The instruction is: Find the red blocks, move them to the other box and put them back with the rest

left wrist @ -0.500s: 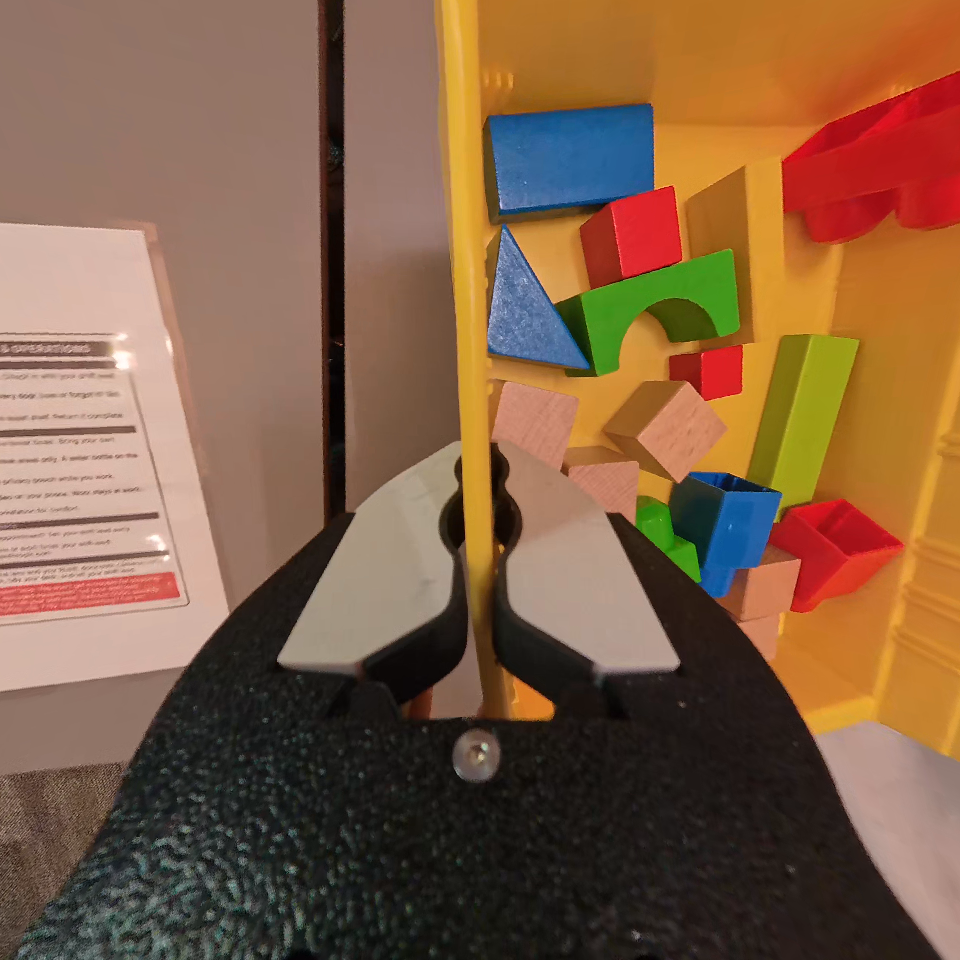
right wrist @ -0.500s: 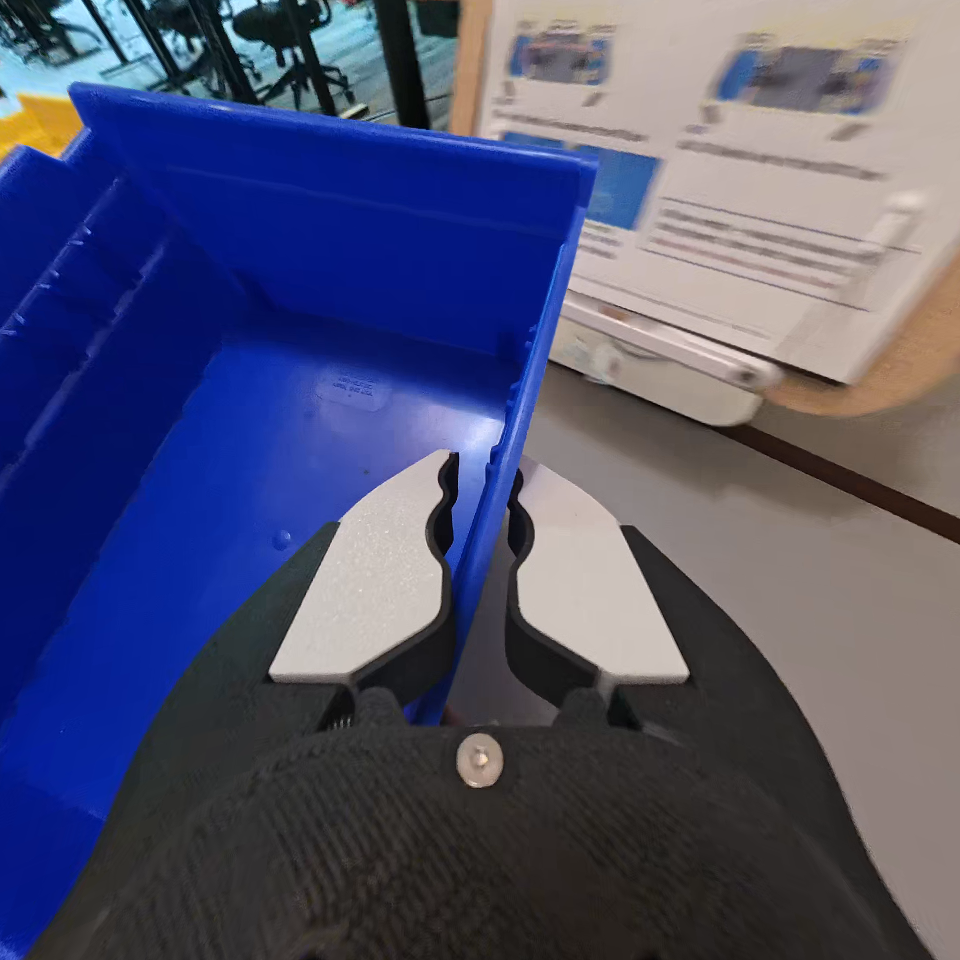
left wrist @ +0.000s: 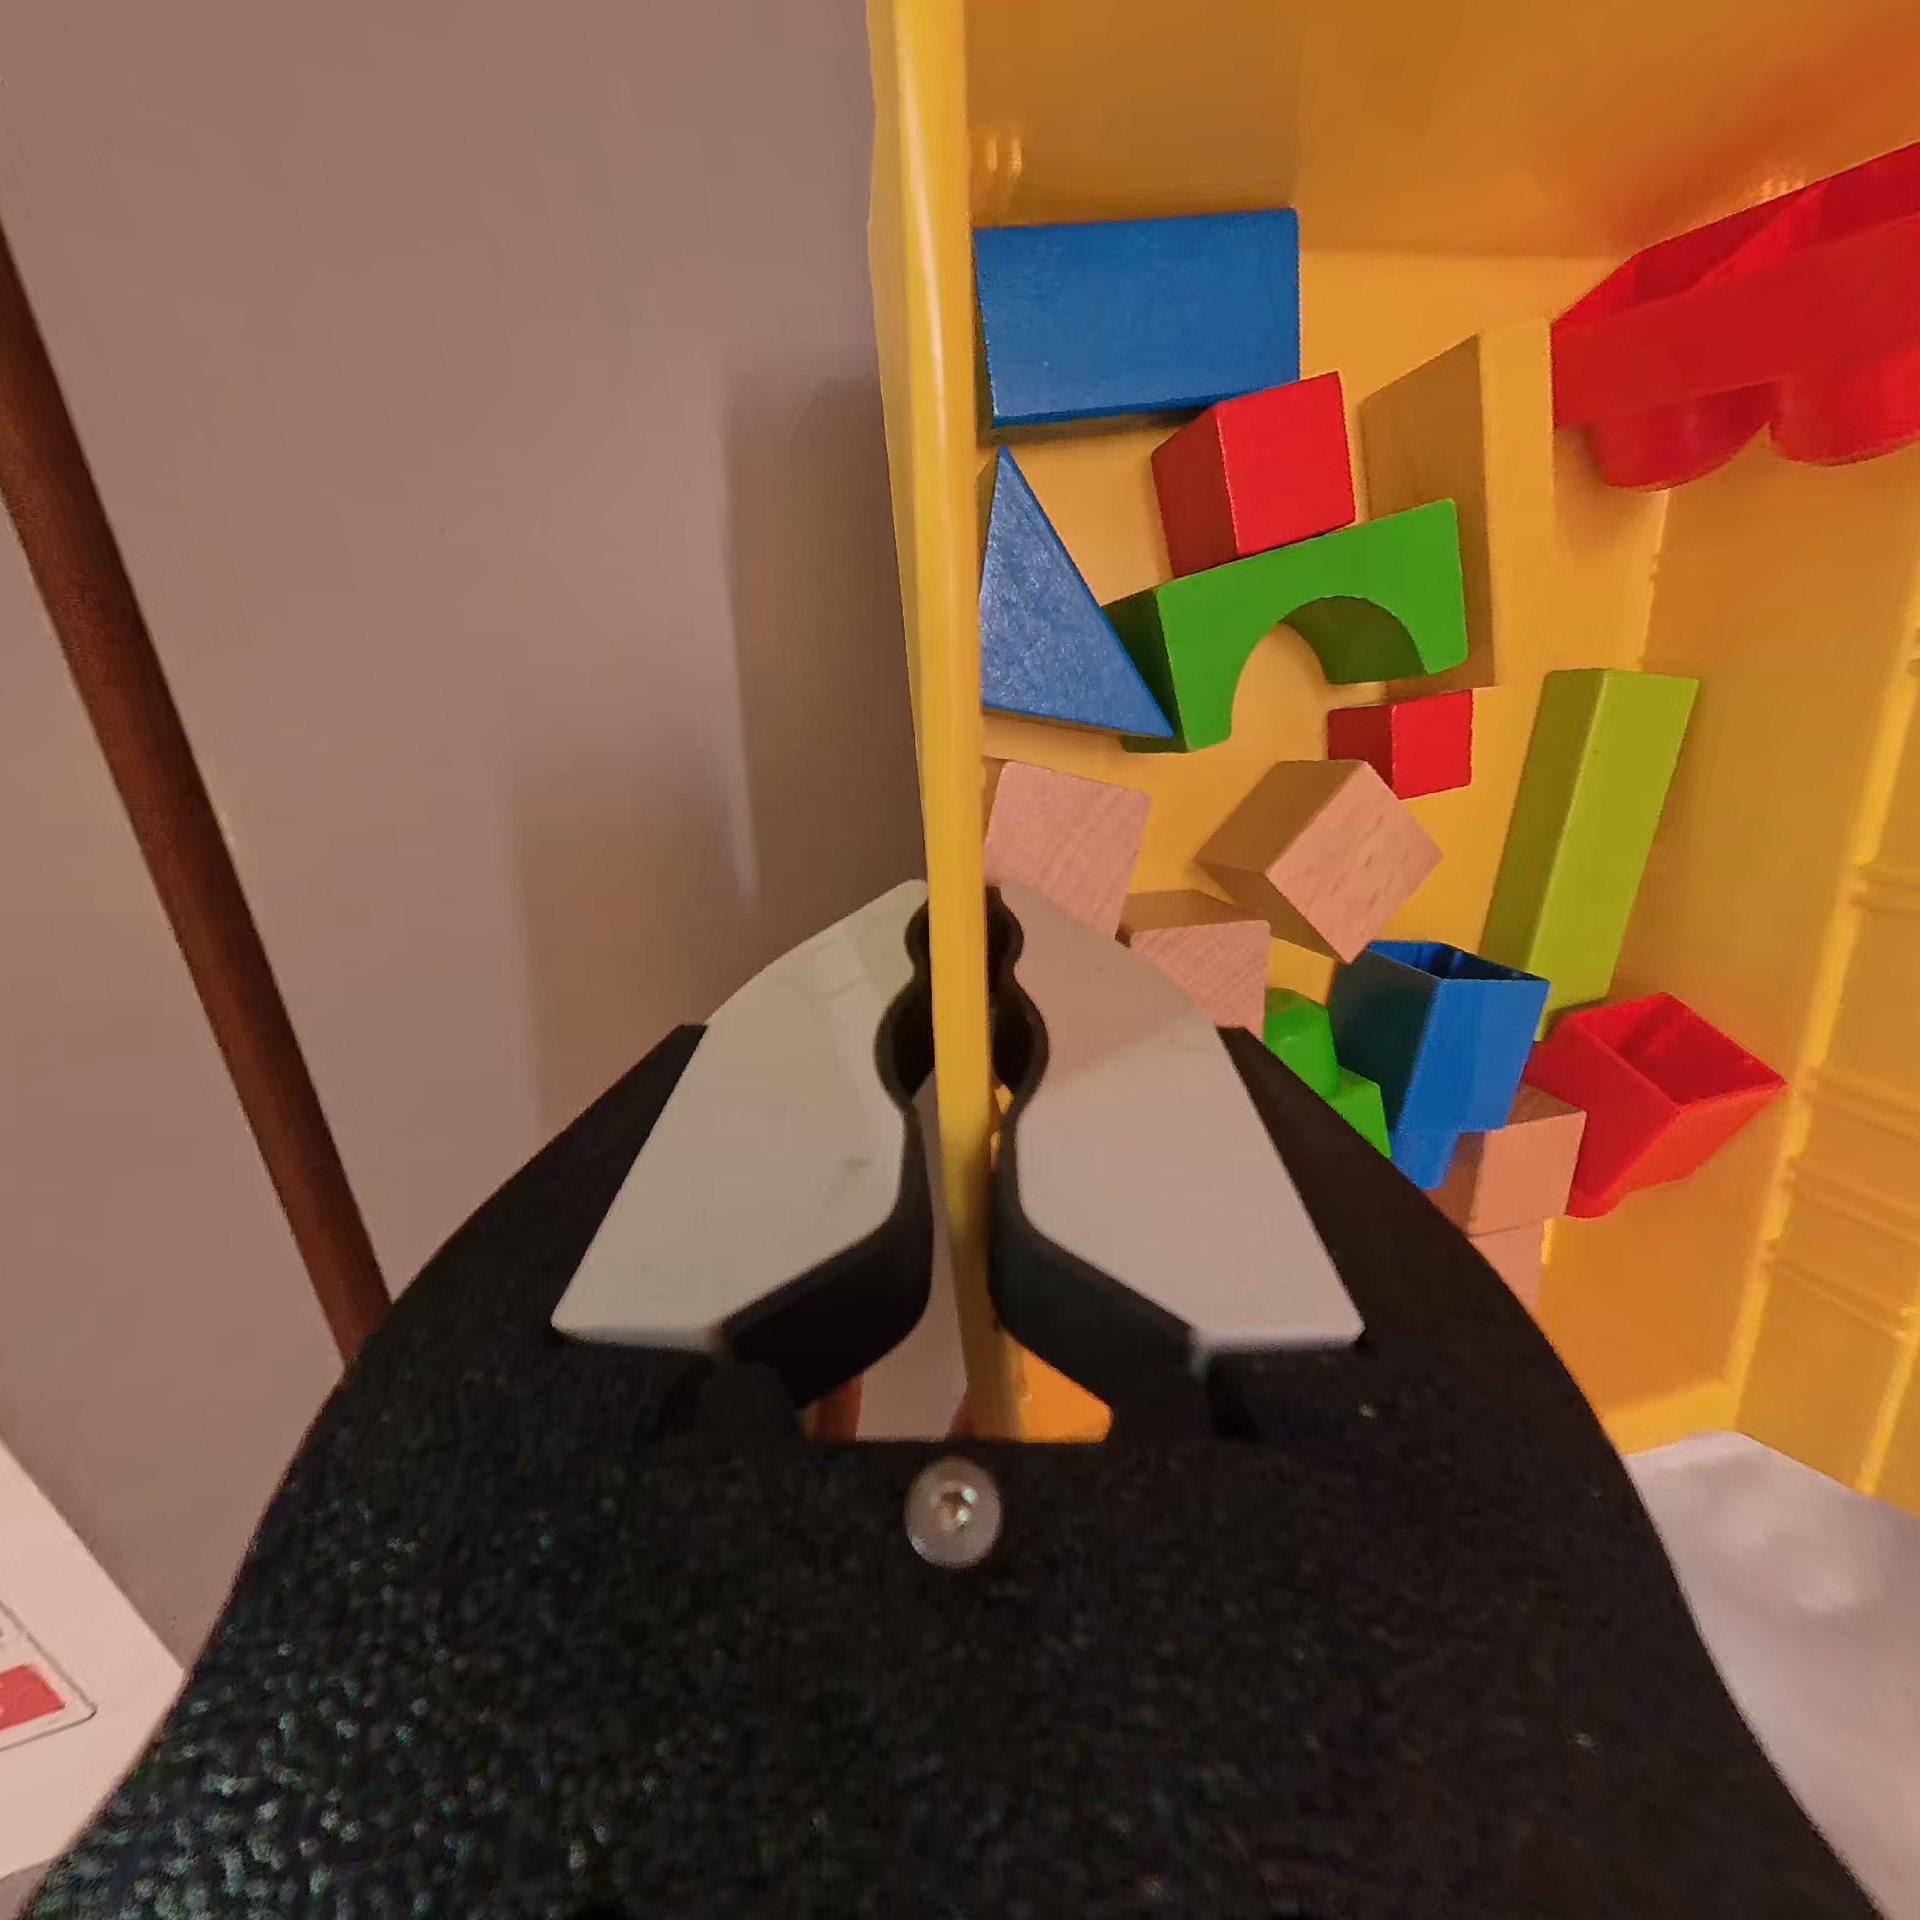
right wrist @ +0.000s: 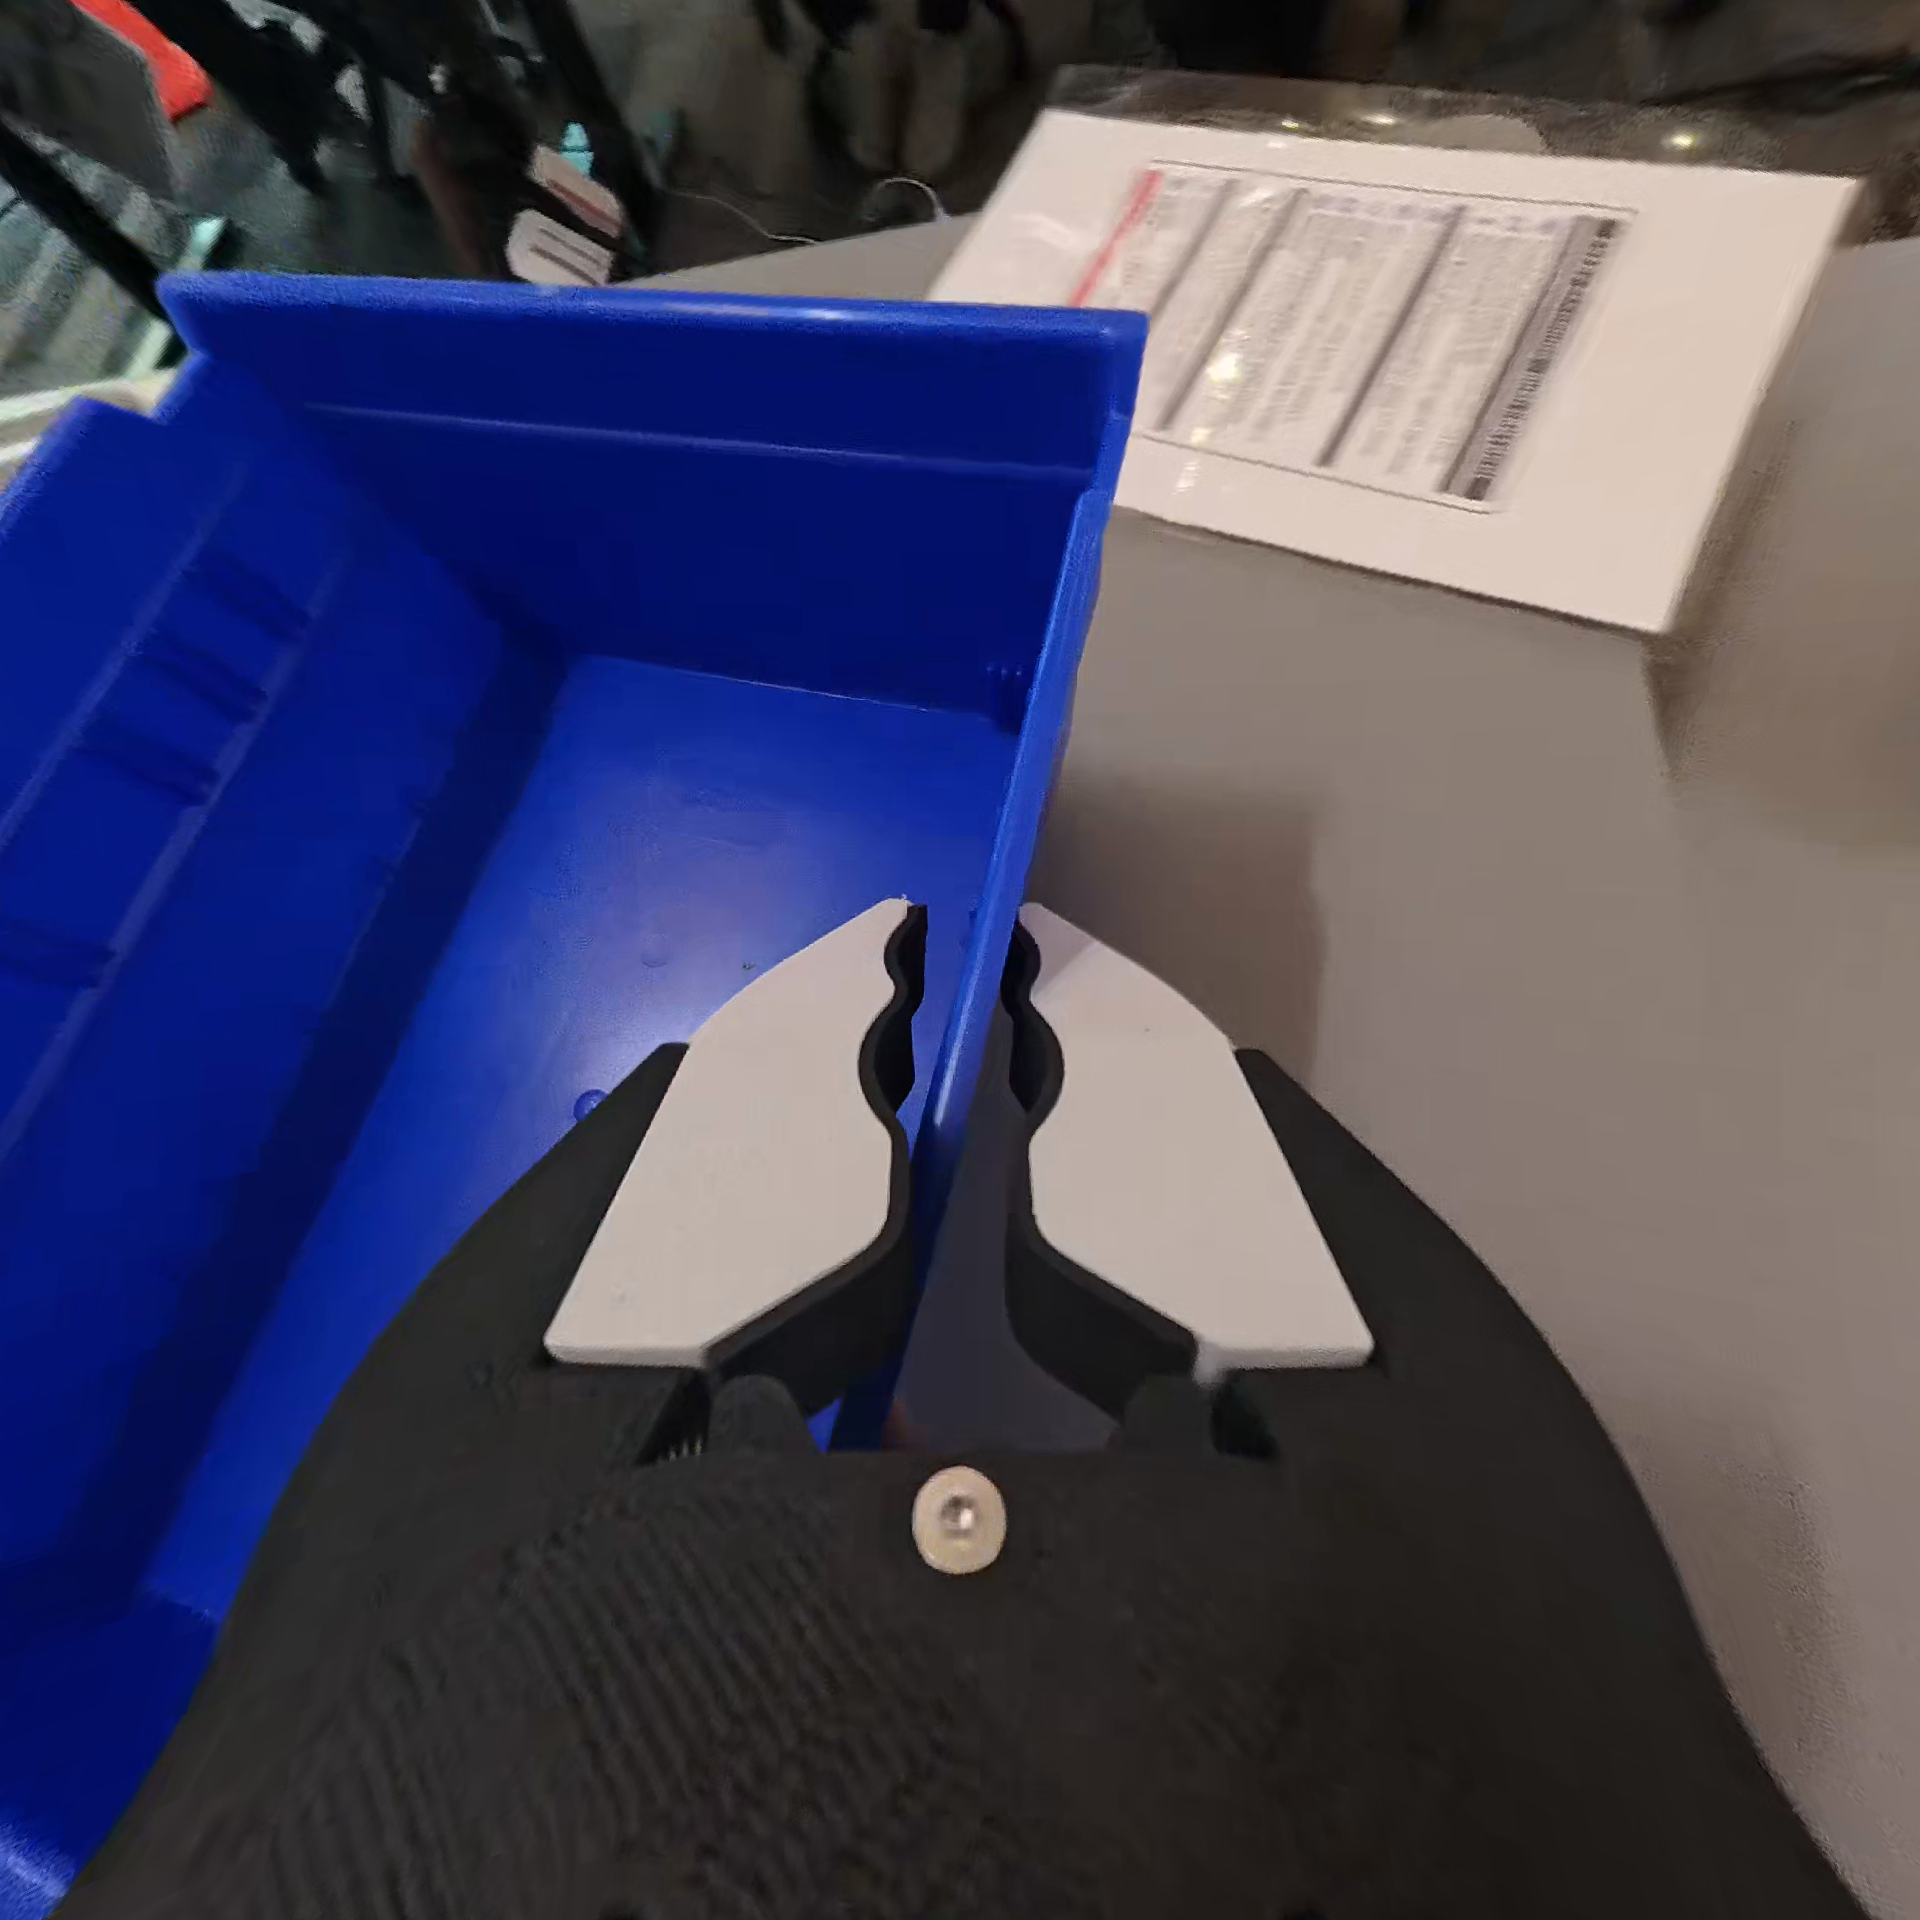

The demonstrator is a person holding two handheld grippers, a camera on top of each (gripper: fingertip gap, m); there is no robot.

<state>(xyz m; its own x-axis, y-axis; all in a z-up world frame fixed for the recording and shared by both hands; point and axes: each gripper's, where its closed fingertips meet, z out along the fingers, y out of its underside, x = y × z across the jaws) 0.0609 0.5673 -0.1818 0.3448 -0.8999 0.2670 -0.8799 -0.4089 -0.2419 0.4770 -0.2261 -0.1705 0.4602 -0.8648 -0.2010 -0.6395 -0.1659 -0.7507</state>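
Note:
My left gripper is shut on the left wall of the yellow box. The box holds mixed blocks. The red ones are a wooden cube, a smaller cube, a large plastic piece at the top right and a hollow plastic block. Blue, green and plain wooden blocks lie around them. My right gripper is shut on the right wall of the blue box. No block shows on the part of the blue box's floor that is in view.
A grey table top lies to the right of the blue box, with a white laminated sheet at its far side. A dark wooden strip runs beside the yellow box, and a white sheet's corner lies at the lower left.
Both boxes kept their place in my grippers while the background shifted, so each box moved with its gripper. The right fingers closed a little more on the blue wall.

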